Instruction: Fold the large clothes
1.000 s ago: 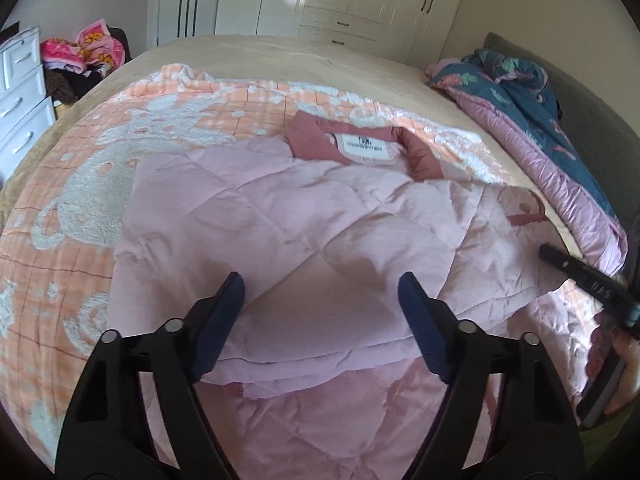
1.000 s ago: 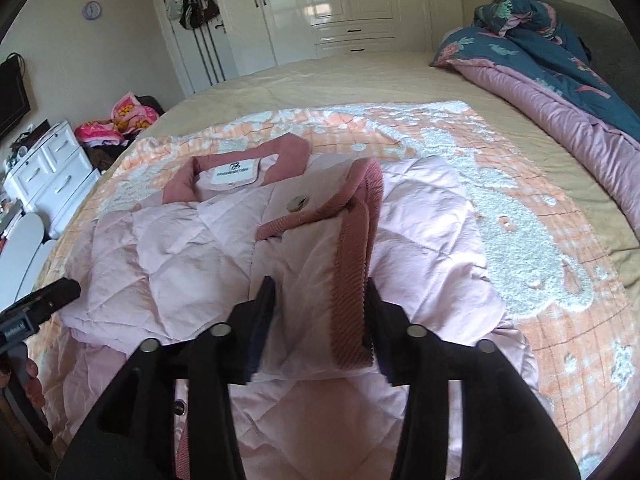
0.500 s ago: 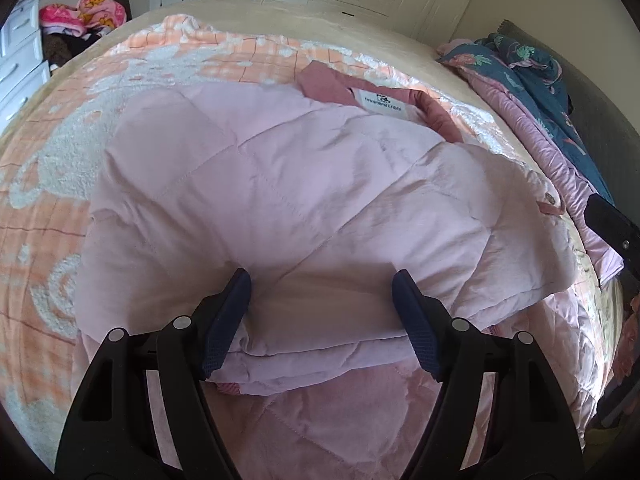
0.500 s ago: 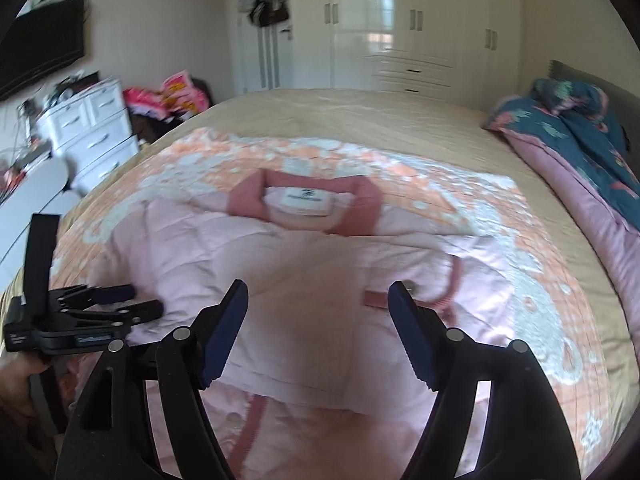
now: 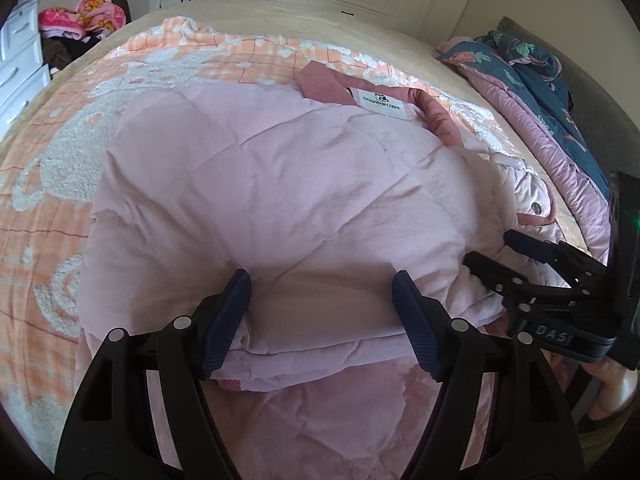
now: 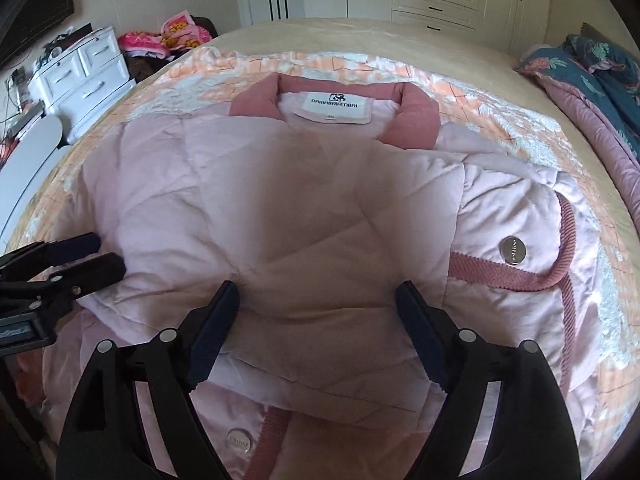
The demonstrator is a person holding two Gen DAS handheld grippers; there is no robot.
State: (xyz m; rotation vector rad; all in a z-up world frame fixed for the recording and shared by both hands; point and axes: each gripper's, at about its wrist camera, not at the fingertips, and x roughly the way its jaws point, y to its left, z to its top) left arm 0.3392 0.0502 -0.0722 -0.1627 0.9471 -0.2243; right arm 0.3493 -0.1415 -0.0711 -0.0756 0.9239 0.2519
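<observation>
Pink quilted padded jacket (image 6: 320, 208) lies on the orange-and-white patterned blanket (image 5: 120, 80) that covers the bed, collar and white label (image 6: 335, 109) toward the far side, with both side panels already folded in over the middle. A darker pink ribbed trim with a round metal snap (image 6: 513, 250) shows on the right panel.

In the left wrist view, the left gripper (image 5: 320, 300) sits low over the near edge of the folded layers, its 2 jaws standing apart with the thick fabric edge between them; the pads do not look to be pressing it. The right gripper (image 6: 318, 312) hovers above the middle of the jacket, its jaws opening, with only the flat top layer below them and nothing gripped.

The step in hand looks like taking the near hem to fold the jacket up toward the collar. To do it well, each gripper should bite through all layers at the near edge, 1 on each side and well apart, so the padding does not slide. Lifting both together and laying the hem squarely beneath the collar would keep the side folds from springing open.
</observation>
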